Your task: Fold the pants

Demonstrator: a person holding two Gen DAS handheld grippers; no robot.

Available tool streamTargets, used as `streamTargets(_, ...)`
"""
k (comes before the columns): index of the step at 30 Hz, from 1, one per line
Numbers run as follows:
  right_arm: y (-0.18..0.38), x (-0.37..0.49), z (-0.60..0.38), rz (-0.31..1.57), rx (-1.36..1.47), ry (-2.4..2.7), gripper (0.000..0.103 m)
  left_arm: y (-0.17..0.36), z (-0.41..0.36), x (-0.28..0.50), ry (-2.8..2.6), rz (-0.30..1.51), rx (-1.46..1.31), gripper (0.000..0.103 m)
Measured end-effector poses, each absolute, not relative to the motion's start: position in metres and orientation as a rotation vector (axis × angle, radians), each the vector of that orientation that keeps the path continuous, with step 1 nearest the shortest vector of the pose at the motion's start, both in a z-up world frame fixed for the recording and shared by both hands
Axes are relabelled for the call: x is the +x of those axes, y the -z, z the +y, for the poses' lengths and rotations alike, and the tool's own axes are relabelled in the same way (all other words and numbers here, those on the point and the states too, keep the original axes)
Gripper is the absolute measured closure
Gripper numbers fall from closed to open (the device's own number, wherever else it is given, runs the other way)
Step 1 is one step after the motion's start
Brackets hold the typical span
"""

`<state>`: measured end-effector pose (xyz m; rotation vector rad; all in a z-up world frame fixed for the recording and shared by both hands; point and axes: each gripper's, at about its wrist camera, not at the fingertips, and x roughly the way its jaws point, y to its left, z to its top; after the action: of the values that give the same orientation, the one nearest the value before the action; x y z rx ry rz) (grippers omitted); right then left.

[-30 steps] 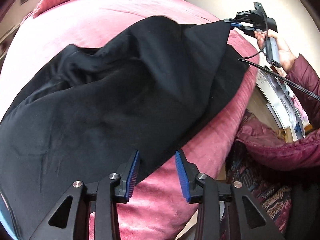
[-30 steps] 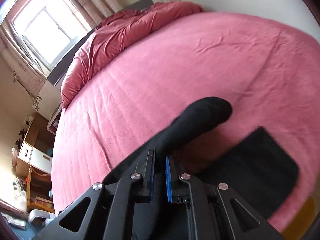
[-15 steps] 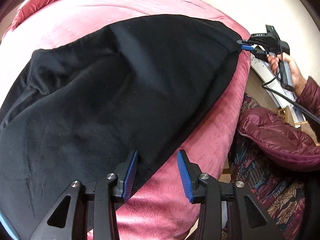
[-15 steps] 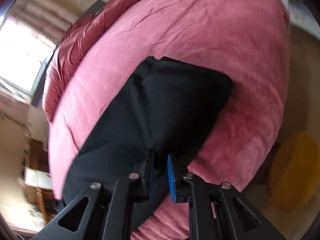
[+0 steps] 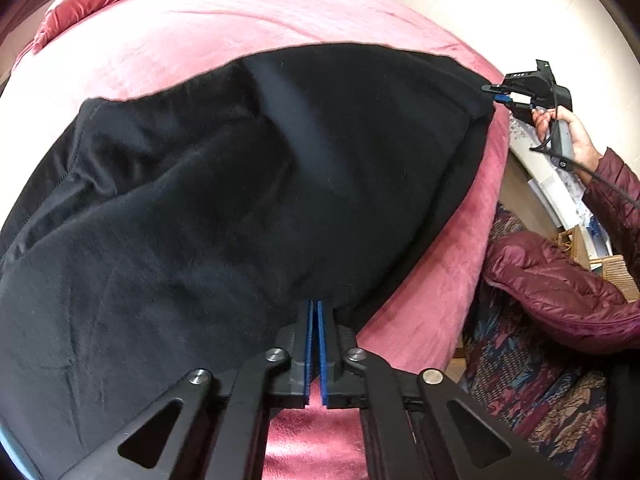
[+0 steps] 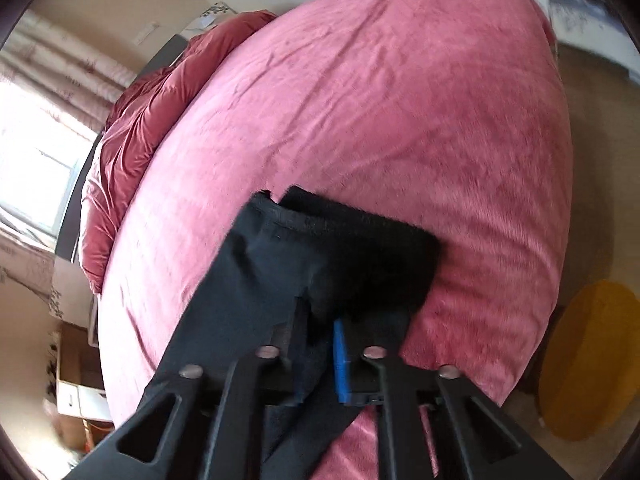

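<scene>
Pants (image 5: pixel 248 200): black, spread wide over the pink bed cover (image 5: pixel 192 40), near edge running along the bed's side; cuffs lying stacked on the cover in the right wrist view (image 6: pixel 360 248).
Left gripper (image 5: pixel 314 308): blue pads pressed together after just closing, tips at the pants' near edge; fabric between the pads not clearly visible.
Right gripper (image 6: pixel 320 320): pinching a fold of the black fabric, jaws nearly together, having just closed in a little; seen from the left wrist view at the pants' far corner (image 5: pixel 496 94), corner pulled taut.
Right hand (image 5: pixel 560 128): wrapped round the gripper handle, maroon quilted sleeve (image 5: pixel 616 200) behind it, black cable trailing from the handle.
Bedding: darker red duvet (image 6: pixel 132 152) bunched at the far end of the bed, well apart from the pants.
Beside the bed: patterned garment (image 5: pixel 532 380) and maroon jacket hem just off the mattress edge; papers (image 5: pixel 560 184) on a light surface beyond the hand; yellow round thing (image 6: pixel 592 364) on the floor.
Room edge: bright window with curtains (image 6: pixel 48 92); cardboard box (image 6: pixel 76 364) low by the bed's far side.
Obstruction: black fabric covering the right gripper's left pad.
</scene>
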<state>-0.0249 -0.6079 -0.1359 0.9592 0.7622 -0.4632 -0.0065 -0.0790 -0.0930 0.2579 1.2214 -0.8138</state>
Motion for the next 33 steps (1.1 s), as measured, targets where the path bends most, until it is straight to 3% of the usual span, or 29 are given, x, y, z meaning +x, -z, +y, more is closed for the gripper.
streamTargets(8, 0.083, -0.021, -0.606, 0.717, 0.835, 0.455, 0.095, 0.058, -0.049, -0.005, 0.879, 1.148, 0.147, 0.103)
streamTargets(14, 0.081, -0.029, -0.615, 0.736, 0.83, 0.492, 0.095, 0.055, -0.038, -0.004, 0.854, 1.14, 0.137, 0.103)
streamTargets(16, 0.09, -0.033, -0.613, 0.758, 0.831, 0.502, 0.095, 0.06, -0.048, -0.004, 0.84, 1.138, 0.187, 0.094)
streamTargets(18, 0.099, -0.033, -0.613, 0.796, 0.831, 0.523, 0.095, 0.066, -0.061, -0.005, 0.852, 1.15, 0.203, 0.078)
streamTargets(23, 0.111, -0.04, -0.616, 0.828, 0.837, 0.536, 0.095, 0.078, -0.098, -0.014, 0.887, 1.141, 0.316, 0.071)
streamTargets(29, 0.113, -0.039, -0.617, 0.846, 0.83, 0.529, 0.095, 0.095, -0.115, -0.019, 0.909, 1.161, 0.438, 0.072)
streamTargets(33, 0.113, -0.038, -0.616, 0.853, 0.826, 0.529, 0.095, 0.096, -0.107, -0.011, 0.897, 1.17, 0.389, 0.094)
